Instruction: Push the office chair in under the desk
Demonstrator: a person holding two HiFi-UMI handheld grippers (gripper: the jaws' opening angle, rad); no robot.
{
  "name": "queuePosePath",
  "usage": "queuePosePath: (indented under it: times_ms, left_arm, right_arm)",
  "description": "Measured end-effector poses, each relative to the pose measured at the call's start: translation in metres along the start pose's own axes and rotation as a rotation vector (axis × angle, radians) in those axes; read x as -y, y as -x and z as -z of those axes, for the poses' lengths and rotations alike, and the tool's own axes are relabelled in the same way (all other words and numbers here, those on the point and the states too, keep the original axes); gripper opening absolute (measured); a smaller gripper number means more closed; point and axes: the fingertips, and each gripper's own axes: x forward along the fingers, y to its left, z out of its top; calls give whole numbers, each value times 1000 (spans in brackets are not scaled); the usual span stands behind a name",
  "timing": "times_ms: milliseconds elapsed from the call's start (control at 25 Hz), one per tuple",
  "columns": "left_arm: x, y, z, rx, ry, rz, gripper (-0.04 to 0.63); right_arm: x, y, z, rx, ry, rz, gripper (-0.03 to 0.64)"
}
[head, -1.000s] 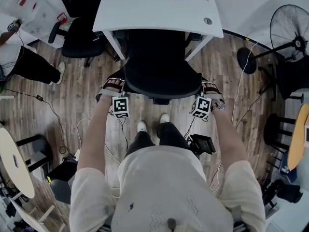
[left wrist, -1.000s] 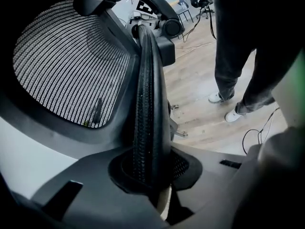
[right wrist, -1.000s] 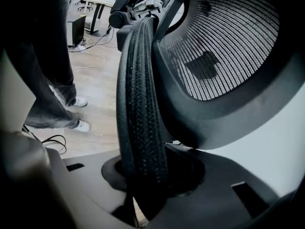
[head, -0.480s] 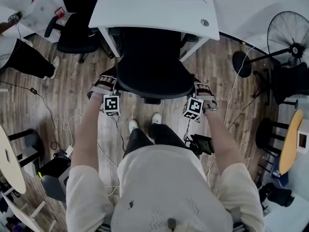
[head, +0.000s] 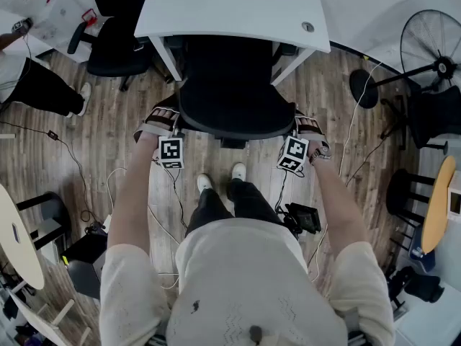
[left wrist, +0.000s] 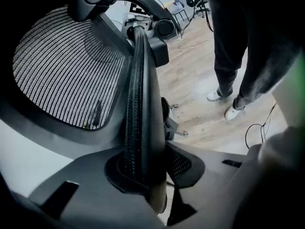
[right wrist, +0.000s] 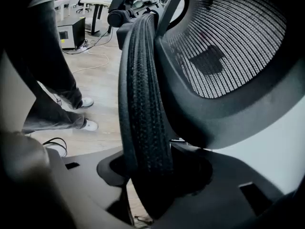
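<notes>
Office chair [head: 229, 103]: is standing at 12 o'clock from the person, with its seat tucked beneath the desk [head: 230, 13] and only the backrest showing on the near side.
Heading: the seat is pointing toward 12 o'clock and the back is facing 6 o'clock.
Long axis: the backrest's wide top edge is running from 9 to 3 o'clock, roughly along the desk's near edge.
Left gripper [head: 161, 117]: is sitting at the backrest's 9 o'clock rim. Its jaws have just been opening and are standing a little apart, with the rim lying loosely between them.
Right gripper [head: 306, 121]: is sitting at the 3 o'clock rim. Its jaws have just been opening and are standing wide, with the ribbed rim between them but not clamped.
Shoes [head: 222, 179]: are standing on the wooden floor [head: 324, 92] at 6 o'clock of the chair.
</notes>
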Motion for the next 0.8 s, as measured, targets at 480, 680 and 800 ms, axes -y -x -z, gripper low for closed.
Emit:
queuePosePath:
  times_ms: [480,680,800]
  left_arm:
    - [11,18,6,-35,34,37,138]
    - [8,44,7,0,121,-39,159]
    - [10,61,7,19,181,-97,172]
  right_arm:
    - [-3,49,-24,27,-169,123,232]
    - [-11,79,-48,58,-303,194,232]
    - [-20,94,-60,78,-405,234,244]
